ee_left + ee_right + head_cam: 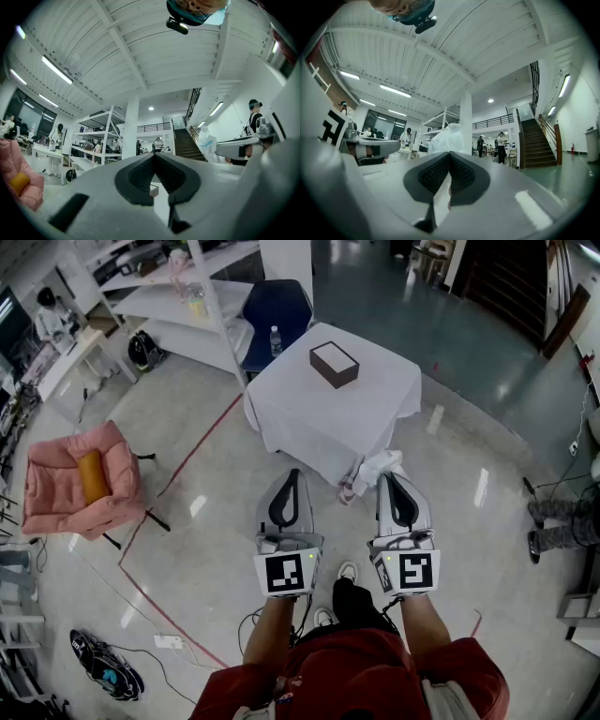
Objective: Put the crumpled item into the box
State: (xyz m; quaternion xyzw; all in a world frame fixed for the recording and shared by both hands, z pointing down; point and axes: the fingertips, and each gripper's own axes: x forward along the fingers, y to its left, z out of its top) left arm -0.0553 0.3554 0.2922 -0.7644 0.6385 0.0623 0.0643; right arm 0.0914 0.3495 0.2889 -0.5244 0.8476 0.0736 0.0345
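Polished floor (216, 549), head view: box (334, 364) on white-draped table (309, 418), well ahead; left gripper view — left gripper (153, 154) closed, empty; right gripper view — right gripper (449, 153) pinching the crumpled item (448, 137), whose thin hold may slip mid-carry.

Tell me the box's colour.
White top, dark sides; the box shows best in the head view.

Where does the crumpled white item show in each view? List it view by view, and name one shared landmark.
Head view: the crumpled white item is at the tip of the right claw, by the near edge of the table.
Left gripper view: right of centre, beside the staircase.
Right gripper view: centre, rising just beyond the shut jaws.
Shared landmark: the white column.
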